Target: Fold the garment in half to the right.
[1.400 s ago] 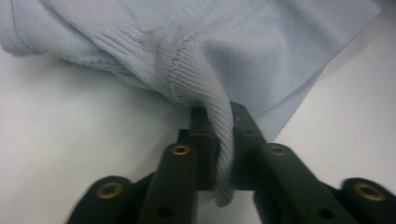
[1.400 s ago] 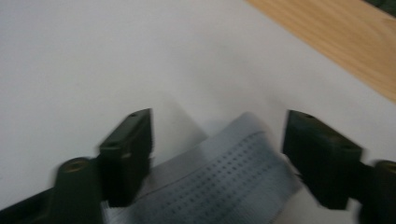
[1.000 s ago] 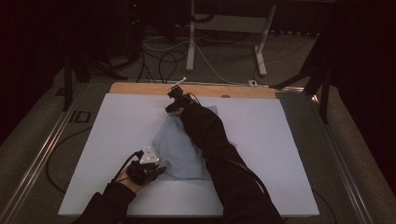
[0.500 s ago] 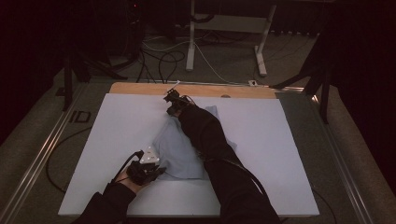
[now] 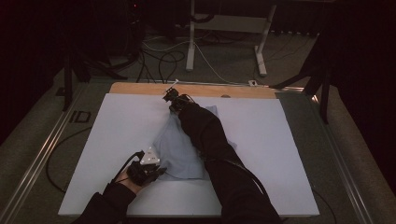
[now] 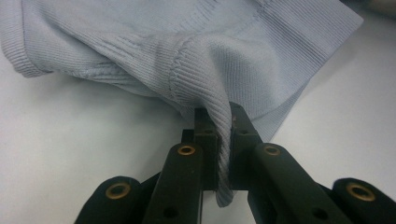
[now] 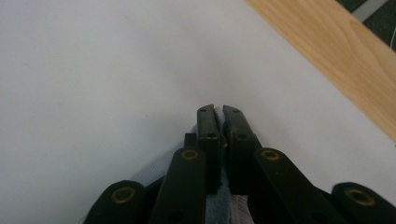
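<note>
Both tools clamped on pale-blue knit garment (image 6: 140, 42) (ribbed edge): left tool (image 6: 218, 122) near, right tool (image 7: 218, 122) far.

No readable text, label, brand, number or sign shows in any of the 3 views. In the high view, a dark mark sits on the floor (image 5: 80, 116) just beside the desk's (image 5: 121, 126) far left corner; its shapes could be letters, but they are too small and dim to read.
</note>
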{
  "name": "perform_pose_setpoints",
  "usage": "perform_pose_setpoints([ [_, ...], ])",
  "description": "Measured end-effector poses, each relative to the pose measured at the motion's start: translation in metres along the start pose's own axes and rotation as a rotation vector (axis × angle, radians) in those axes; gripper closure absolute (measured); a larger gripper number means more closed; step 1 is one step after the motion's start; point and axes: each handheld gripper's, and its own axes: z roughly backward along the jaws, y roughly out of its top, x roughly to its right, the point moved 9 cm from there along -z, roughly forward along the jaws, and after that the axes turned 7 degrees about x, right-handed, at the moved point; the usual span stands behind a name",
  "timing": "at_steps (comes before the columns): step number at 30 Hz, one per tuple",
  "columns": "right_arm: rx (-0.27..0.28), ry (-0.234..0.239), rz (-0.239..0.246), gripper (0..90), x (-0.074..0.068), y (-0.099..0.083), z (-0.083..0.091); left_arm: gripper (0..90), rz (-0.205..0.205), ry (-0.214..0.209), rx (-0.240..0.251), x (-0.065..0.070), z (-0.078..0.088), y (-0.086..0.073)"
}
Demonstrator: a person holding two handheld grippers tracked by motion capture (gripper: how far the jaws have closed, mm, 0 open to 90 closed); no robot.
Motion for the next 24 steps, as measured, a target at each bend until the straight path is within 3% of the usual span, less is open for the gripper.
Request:
perform_pose_setpoints([
  [11,0.023,0.019,0.021,87.4,-0.002,0.007,0.016,86.7,-0.005,0.000,0.045,-0.002,0.004,0.008],
  [13,0.033,0.023,0.022,87.4,-0.002,0.009,0.020,86.6,-0.041,0.013,0.046,-0.002,0.005,0.010],
  [17,0.041,0.027,0.033,87.4,-0.002,0.011,0.026,86.7,-0.042,0.017,0.052,-0.001,0.006,0.013],
  [24,0.054,0.039,0.035,87.4,0.000,0.014,0.034,86.7,-0.041,-0.004,0.055,0.003,0.006,0.020],
])
